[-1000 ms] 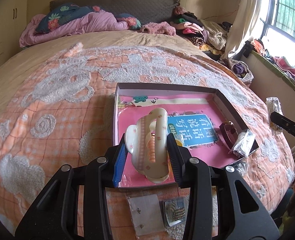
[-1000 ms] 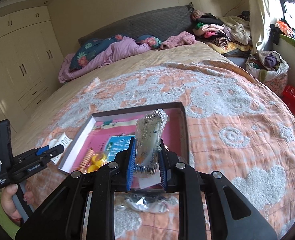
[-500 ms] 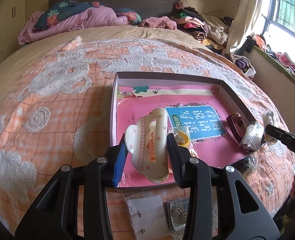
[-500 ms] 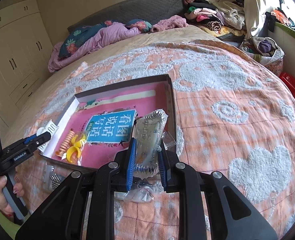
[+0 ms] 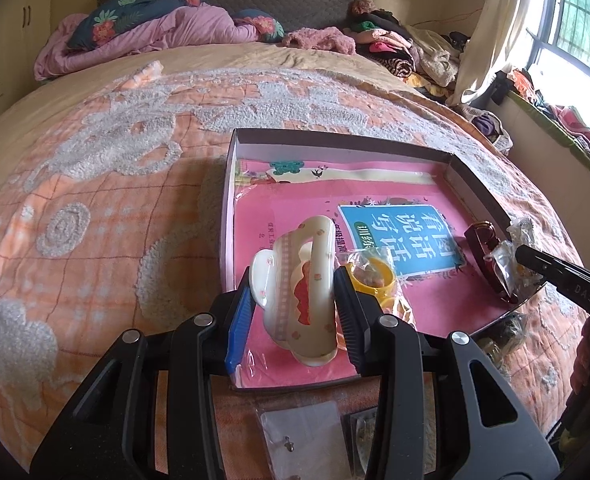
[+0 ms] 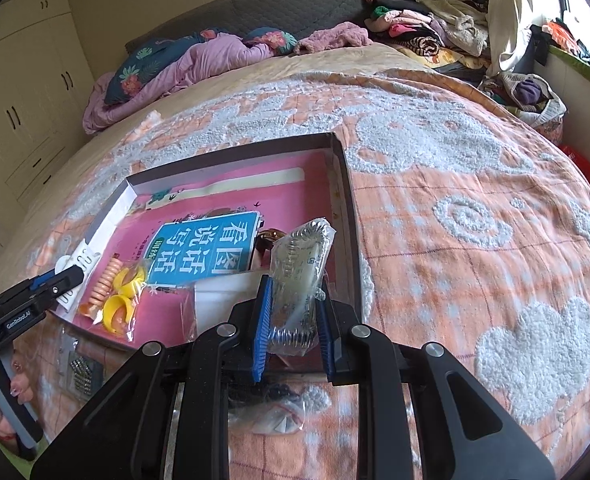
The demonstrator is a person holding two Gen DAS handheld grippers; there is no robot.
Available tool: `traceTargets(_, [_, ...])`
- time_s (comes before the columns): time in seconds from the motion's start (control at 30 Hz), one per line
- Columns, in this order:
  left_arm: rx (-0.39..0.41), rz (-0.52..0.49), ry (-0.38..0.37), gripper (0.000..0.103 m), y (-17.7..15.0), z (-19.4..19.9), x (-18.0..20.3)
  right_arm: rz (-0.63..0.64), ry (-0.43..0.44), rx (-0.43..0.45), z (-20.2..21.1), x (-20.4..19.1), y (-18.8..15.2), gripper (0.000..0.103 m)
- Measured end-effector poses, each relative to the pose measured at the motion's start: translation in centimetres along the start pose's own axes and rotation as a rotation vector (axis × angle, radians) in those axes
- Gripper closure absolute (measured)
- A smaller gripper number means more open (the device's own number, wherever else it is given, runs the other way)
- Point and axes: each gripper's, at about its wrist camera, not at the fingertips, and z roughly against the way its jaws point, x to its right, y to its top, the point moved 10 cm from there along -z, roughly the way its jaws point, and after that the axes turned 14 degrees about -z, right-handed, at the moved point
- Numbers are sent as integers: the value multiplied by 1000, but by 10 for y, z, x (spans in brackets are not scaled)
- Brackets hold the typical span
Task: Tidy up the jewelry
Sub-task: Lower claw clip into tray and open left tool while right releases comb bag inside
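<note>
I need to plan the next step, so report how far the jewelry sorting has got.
Done: a bag of yellow and orange hair ties and a dark red clip lie in the box. In hand: the left tongs grip a cream hair claw, the right tongs a bagged silver clip, both over the box. Left: an earring card and small bags on the bedspread.

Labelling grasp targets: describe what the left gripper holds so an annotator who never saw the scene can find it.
On the orange-and-white bedspread lies a shallow open cardboard box lined with a pink book. Over its near left corner, the left gripper is shut on a cream plastic claw hair clip with small pink flower dots. The neighbouring bagged yellow rings are round, smaller and lie in the box.
</note>
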Motion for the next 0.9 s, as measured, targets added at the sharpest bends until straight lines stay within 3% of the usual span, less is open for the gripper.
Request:
traceTargets(0.37, [-1,4,1,72,0,-4,-4,12,-18,12,-8,-6,6,79])
traceTargets(0.67, [-1,3,1,72,0,-5,-4,-27,-8,10,-1,-3,3,47])
traceTargets(0.9, [-2,3,2,71,0,-5,-5,-41,11,33,14,-5,4,33])
